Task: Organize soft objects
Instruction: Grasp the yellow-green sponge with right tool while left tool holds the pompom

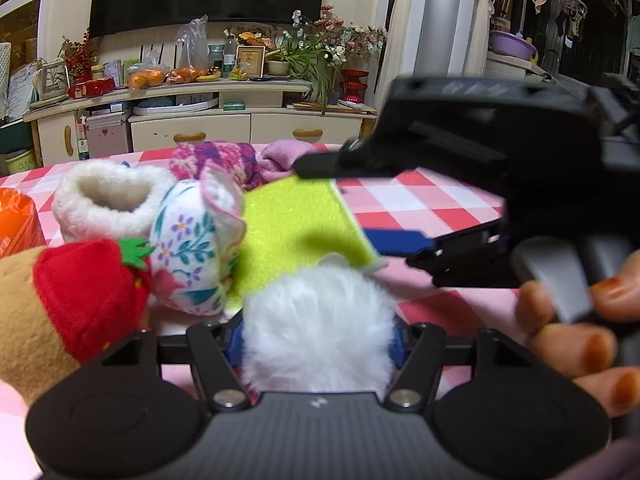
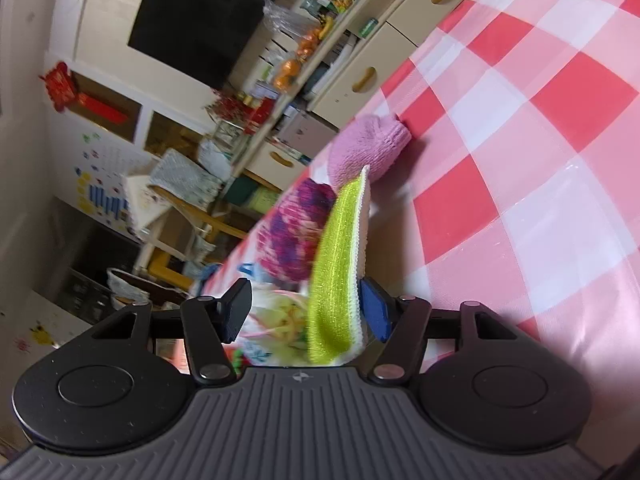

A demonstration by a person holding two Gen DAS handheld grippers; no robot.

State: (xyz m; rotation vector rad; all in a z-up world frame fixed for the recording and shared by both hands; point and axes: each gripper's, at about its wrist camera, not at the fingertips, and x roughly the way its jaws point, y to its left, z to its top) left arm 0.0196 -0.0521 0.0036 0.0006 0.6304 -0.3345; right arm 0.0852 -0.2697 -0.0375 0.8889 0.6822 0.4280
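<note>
Left gripper (image 1: 319,344) pinching a fluffy white pom-pom ball (image 1: 318,328) between its pads. Right gripper (image 2: 304,312) standing spread, straddling the near edge of a lime-green microfibre cloth (image 2: 338,276) lying on the red-and-white checked tablecloth (image 2: 520,160) ahead.

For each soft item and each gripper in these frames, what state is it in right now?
White fluffy ball: clamped between the left gripper fingers.
Green cloth: edge between the right gripper fingers, one pad touching, not clamped.
White fleece bootie: upright, opening up.
Floral pouch: leaning on the bootie.
Strawberry plush: lying on the table.
Pink knit item: lying flat.
</note>
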